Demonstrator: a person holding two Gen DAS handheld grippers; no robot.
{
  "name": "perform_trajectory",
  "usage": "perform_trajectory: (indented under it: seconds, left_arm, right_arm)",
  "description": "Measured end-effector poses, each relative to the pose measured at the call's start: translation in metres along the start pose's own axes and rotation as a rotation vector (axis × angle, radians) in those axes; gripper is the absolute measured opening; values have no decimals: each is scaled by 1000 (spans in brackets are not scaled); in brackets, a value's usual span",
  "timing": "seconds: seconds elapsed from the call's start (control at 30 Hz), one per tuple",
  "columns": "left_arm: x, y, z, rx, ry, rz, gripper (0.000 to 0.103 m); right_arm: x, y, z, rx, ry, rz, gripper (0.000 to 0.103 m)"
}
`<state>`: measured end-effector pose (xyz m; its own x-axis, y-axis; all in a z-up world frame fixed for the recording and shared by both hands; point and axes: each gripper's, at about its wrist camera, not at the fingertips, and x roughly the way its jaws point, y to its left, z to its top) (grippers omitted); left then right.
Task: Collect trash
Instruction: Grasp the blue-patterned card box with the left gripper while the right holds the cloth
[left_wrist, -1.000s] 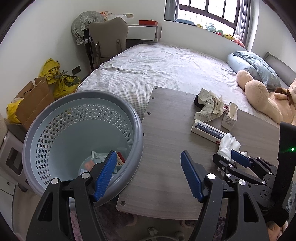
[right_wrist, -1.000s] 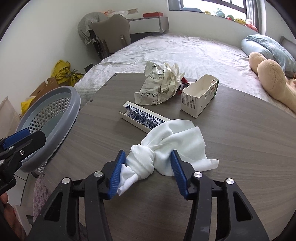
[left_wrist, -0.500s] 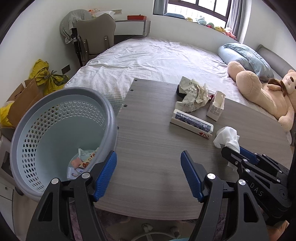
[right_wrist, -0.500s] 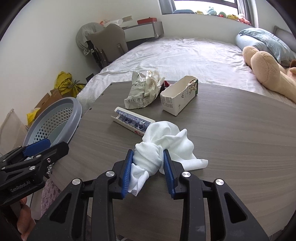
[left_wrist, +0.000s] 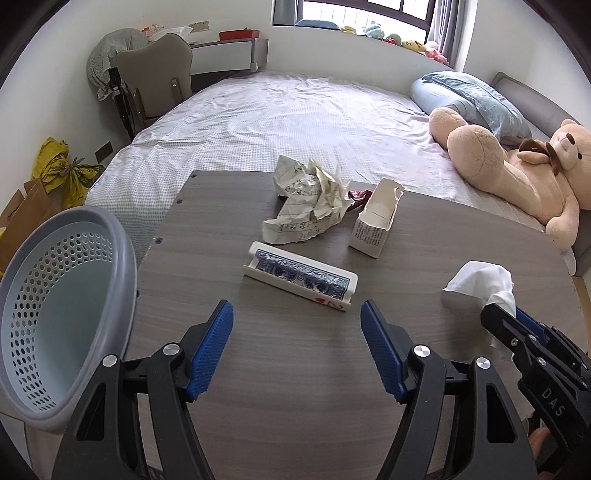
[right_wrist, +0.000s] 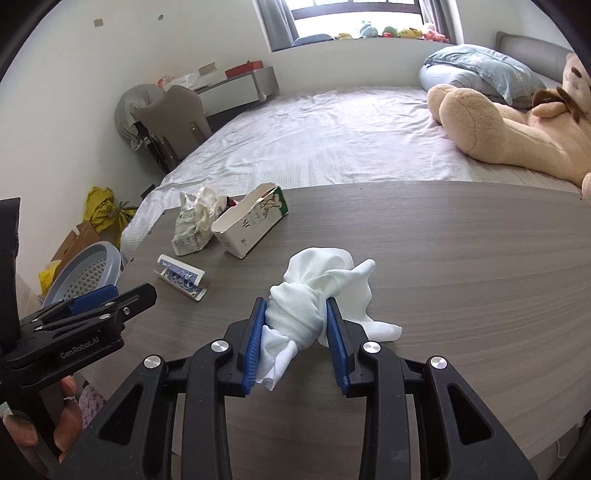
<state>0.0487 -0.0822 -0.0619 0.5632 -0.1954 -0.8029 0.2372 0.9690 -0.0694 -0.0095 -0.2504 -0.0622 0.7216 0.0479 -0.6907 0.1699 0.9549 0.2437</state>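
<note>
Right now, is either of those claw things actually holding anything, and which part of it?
Yes. The right gripper pinches the white tissue around its twisted, bunched end. The left gripper is open and holds nothing.

My grey wood-grain table (left_wrist: 295, 369), card box (left_wrist: 299, 281) at centre, crumpled paper (left_wrist: 308, 201) at twelve o'clock, torn carton (left_wrist: 375, 227) at one, white cloth (right_wrist: 321, 295) at three, its far end resting on the top.

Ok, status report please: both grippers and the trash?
Right gripper shut on white tissue. Left gripper open, empty, facing card box. Basket at left table edge; path clear.
</note>
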Motion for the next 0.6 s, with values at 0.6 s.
perform_trajectory:
  seconds: [0.6]
  left_arm:
    - [50,-17,16,-25,85,108,69]
  right_arm:
    - [-2,-32,-5,89,9,60,32]
